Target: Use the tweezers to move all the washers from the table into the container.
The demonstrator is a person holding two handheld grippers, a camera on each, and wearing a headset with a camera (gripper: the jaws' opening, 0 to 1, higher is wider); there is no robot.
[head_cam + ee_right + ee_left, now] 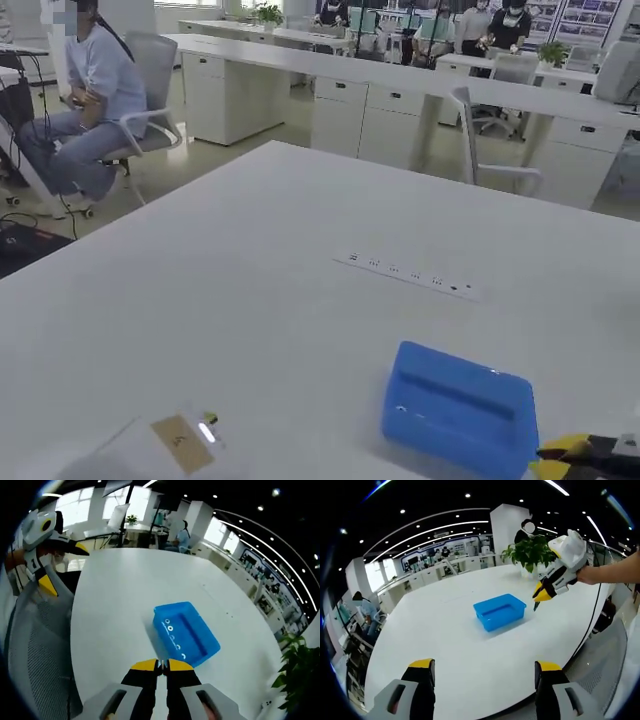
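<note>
The blue container (172, 605), washers (170, 628) lined along one inner wall, sits on the bench (115, 590) just ahead of the closed right hand-held gripper (162, 666), its long axis slanting across that gripper's line; the open left hand-held gripper (485, 664) hangs farther back.

White table (200, 320). Socket strip (410, 275) set flush in it, toward the far edge. Off its far-left corner, a person (85, 100) seated in a grey chair (155, 70). Second chair (480, 150) behind the far edge. Potted plant (530, 552) past one end.
</note>
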